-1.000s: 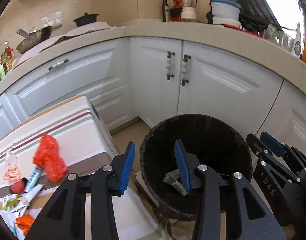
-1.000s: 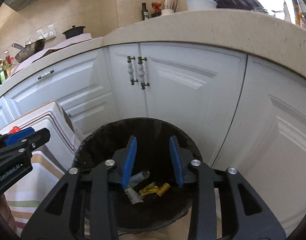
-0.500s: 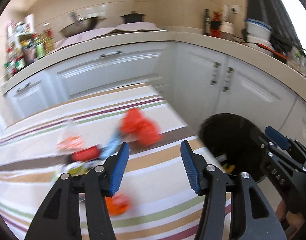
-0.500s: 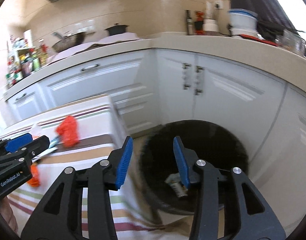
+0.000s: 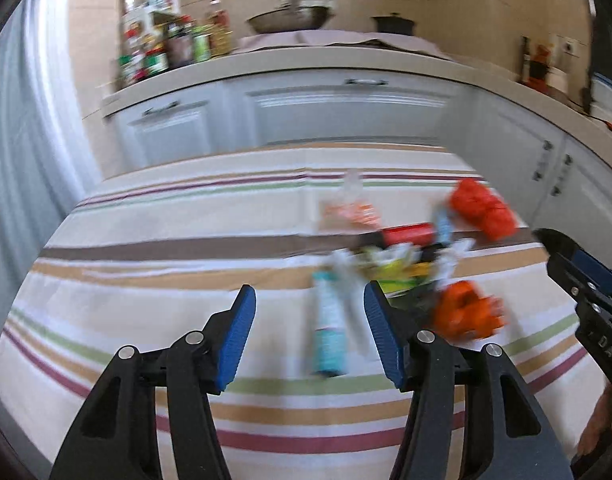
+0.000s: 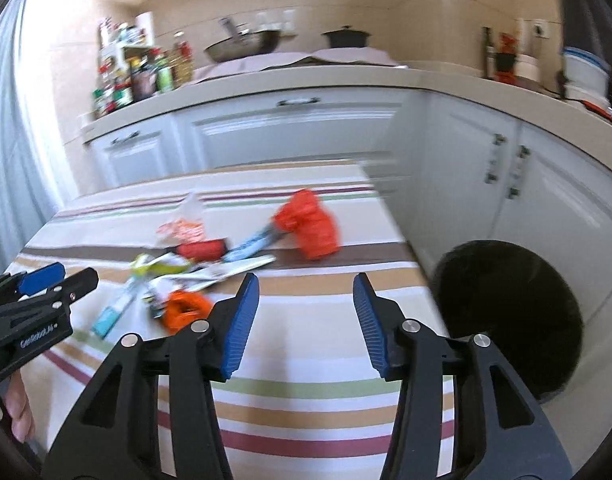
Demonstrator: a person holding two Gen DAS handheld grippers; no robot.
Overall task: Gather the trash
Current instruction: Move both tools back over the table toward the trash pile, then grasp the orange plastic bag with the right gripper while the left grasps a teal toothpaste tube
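We have swung off the black trash bin (image 6: 505, 320) back over the striped table (image 5: 146, 280), so another pickup is due. Left gripper (image 5: 309, 324) and right gripper (image 6: 306, 312) both gape, empty. Wrappers (image 5: 393, 264), a teal tube (image 5: 327, 332) and red crumpled bags (image 6: 309, 228) lie clustered there. Bin interior reads dark; contents hidden.

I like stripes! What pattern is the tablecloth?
The tablecloth has brown, tan, green and maroon stripes on white; left wrist view shows it best.
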